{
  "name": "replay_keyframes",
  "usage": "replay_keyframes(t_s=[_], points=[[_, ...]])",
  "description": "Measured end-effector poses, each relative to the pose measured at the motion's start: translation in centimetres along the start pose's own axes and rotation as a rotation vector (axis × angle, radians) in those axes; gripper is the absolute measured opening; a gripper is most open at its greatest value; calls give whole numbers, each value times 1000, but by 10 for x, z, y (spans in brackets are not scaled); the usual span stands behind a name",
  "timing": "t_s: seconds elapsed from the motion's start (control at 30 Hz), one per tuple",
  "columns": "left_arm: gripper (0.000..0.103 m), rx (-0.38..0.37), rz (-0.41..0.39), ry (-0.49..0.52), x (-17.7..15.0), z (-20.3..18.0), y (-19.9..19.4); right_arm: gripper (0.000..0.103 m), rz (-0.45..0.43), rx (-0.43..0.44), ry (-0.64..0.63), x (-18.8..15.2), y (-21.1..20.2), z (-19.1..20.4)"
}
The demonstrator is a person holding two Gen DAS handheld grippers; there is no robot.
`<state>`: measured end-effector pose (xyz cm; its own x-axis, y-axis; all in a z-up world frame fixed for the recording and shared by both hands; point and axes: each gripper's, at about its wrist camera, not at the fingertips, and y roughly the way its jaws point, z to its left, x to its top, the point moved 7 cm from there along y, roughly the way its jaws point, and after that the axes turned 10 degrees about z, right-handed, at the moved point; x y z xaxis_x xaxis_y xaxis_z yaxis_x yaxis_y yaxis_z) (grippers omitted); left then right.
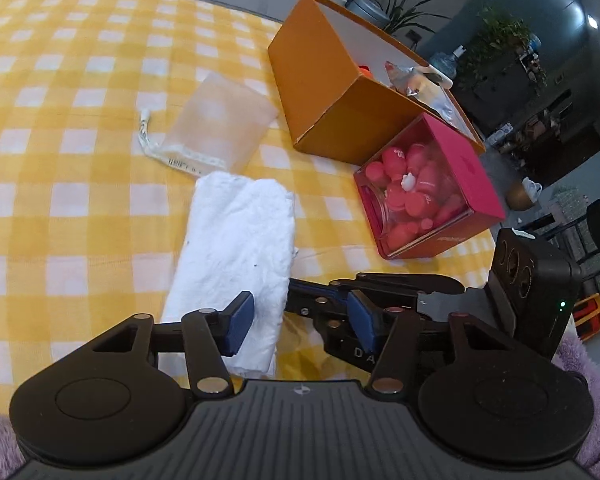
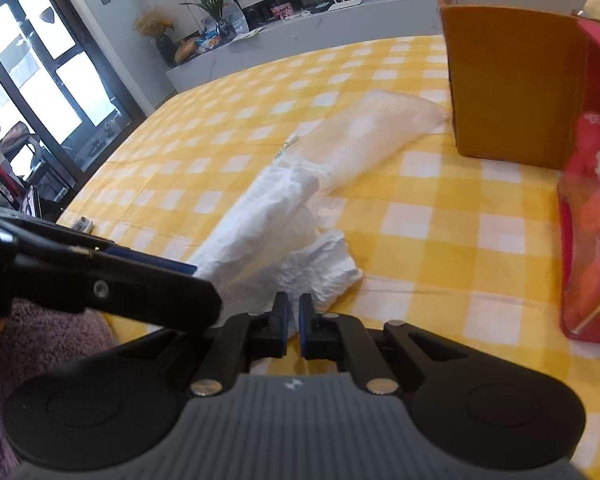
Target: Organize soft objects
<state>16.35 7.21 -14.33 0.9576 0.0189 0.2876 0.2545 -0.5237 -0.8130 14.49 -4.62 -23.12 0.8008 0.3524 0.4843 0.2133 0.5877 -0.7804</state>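
A folded white cloth [image 1: 236, 248] lies on the yellow checked tablecloth [image 1: 80, 160], with a translucent mesh pouch [image 1: 216, 128] just beyond it. My left gripper [image 1: 302, 324] stands open low over the cloth's near end, its left blue pad above the fabric and pressing on nothing. My right gripper [image 2: 293, 320] is shut at the cloth's [image 2: 268, 240] near edge, with a thin fold of white fabric pinched between its pads. In the left wrist view the right gripper [image 1: 296, 286] reaches in from the right to that edge. The left gripper's finger [image 2: 100, 288] crosses the right wrist view at the left.
An open orange box [image 1: 320, 80] stands behind the cloth to the right. Against it leans a pink box [image 1: 424, 196] with a clear window that shows red balls. A purple fuzzy sleeve [image 2: 40, 340] shows at the near edge. The table's far edge [image 2: 260, 60] borders a grey ledge.
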Motion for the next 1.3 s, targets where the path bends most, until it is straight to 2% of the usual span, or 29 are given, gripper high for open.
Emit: replay_keyframes(t_s=[0.1, 0.17, 0.23, 0.33, 0.37, 0.4, 0.47, 0.57, 0.67, 0.7, 0.8, 0.87, 0.93, 0.97, 1.03, 1.13, 1.23, 1.3], points=[[55, 15, 14, -16, -2, 1, 2, 4, 13, -21, 1, -2, -2, -4], [43, 35, 35, -23, -3, 3, 6, 5, 12, -25, 18, -5, -5, -9], [38, 82, 67, -7, -8, 4, 13, 6, 3, -14, 70, -5, -12, -18], [37, 163, 102, 49, -14, 0, 25, 11, -30, 35, 154, -3, -24, -27], [36, 192, 112, 68, -14, -2, 29, 21, -36, 69, 184, -1, -27, -27], [35, 214, 117, 81, -15, -3, 31, 41, -40, 95, 206, 1, -29, -25], [35, 231, 120, 97, -15, -5, 34, 49, -45, 142, 228, 5, -26, -18], [35, 231, 115, 94, -17, -5, 33, 47, -19, 159, 231, 9, -15, -8], [36, 229, 111, 91, -17, -4, 30, 24, 12, 100, 201, 9, 0, -3], [36, 234, 106, 93, -18, -5, 26, 23, 12, 101, 195, 8, 2, -3], [44, 273, 80, 111, -15, -5, 14, 16, 10, 103, 201, 7, 3, -6], [64, 293, 23, 127, -10, -5, 1, 14, 14, 107, 209, 5, 3, -10], [78, 313, -33, 126, -3, 0, -11, 14, 11, 111, 212, 4, 4, -12], [81, 331, -46, 123, 1, 3, -13, 14, 11, 111, 212, 4, 4, -12], [81, 360, -20, 129, 7, 11, -7, 14, 13, 112, 212, 5, 4, -12], [77, 328, 56, 136, 11, 16, 12, 14, 21, 135, 244, 5, 5, -17], [75, 324, 119, 205, 11, 9, 29, 14, 35, 187, 313, 5, 6, -27], [74, 324, 129, 214, 12, 7, 34, 11, 49, 219, 362, 5, 7, -34]])
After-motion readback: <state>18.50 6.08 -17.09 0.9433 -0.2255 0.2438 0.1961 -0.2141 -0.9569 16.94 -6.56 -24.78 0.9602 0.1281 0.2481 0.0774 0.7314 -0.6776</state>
